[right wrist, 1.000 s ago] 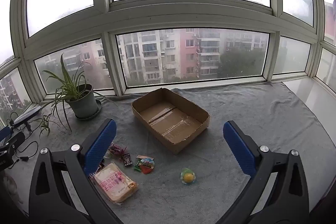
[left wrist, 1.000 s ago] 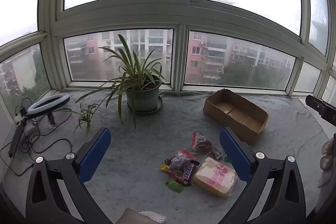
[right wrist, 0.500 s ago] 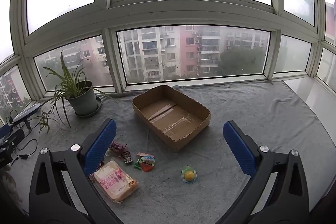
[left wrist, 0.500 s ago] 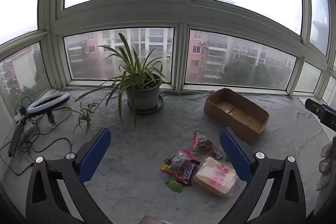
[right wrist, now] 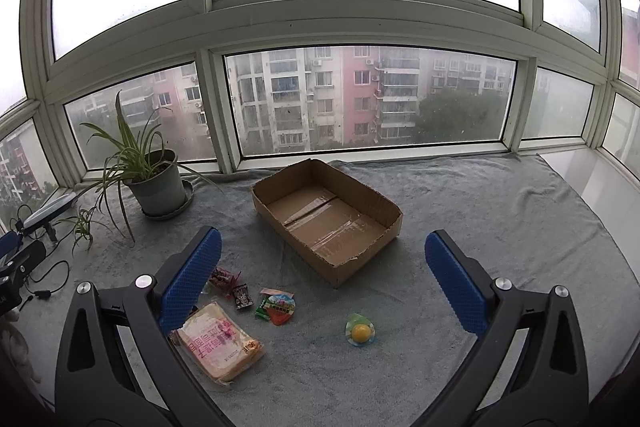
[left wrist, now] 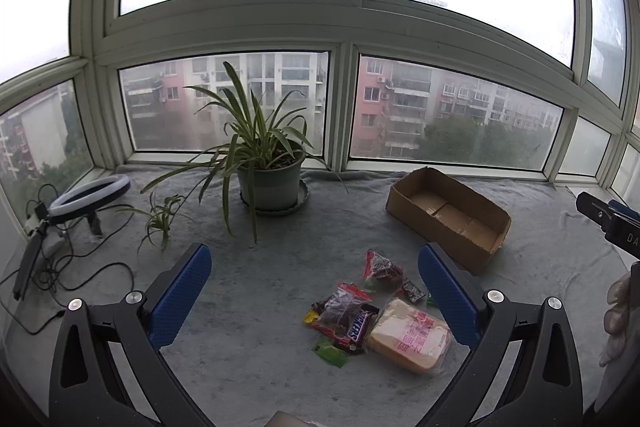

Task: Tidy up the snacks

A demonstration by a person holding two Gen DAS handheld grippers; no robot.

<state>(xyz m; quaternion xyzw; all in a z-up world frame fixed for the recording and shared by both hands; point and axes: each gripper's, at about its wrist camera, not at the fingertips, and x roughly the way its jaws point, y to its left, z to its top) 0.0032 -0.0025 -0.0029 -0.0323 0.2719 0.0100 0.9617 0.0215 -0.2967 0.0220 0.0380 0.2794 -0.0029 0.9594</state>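
While both views sit a little higher than a second ago, so that box and snacks lie slightly lower in frame, nothing on the grey blanket [right wrist: 480, 195] has moved. The left gripper [left wrist: 314, 289] hangs with its blue fingers wide apart and nothing between them; the right gripper [right wrist: 322, 281] is likewise spread and empty, as before.

The box [right wrist: 326, 215], open-topped cardboard, stands near the blanket's middle toward the window edge, with nothing in it. The snacks lie in a loose group on the near side of it, toward the left edge. The bread [right wrist: 220, 341], a wrapped loaf with red print, is nearest the camera. Beside it in the left view lie a Snickers [left wrist: 360, 323] and a red bag [left wrist: 342, 307] touching each other, with a green wrapper [left wrist: 330, 351] poking from under them. Farther back is a red pouch [left wrist: 382, 267] and a small dark packet [right wrist: 243, 297]. A heart-shaped pack [right wrist: 280, 307] lies apart from the bread, and a jelly cup [right wrist: 360, 333] sits alone, well apart to the right.

The right gripper's left finger covers part of the pouch and the bread's corner; the left gripper's right finger hides the heart pack in the left view. Small print on the packets is unreadable. A plant [left wrist: 268, 163] stands at the window edge, a ring light [left wrist: 90, 193] with cables at the left edge, cut off in the right view.
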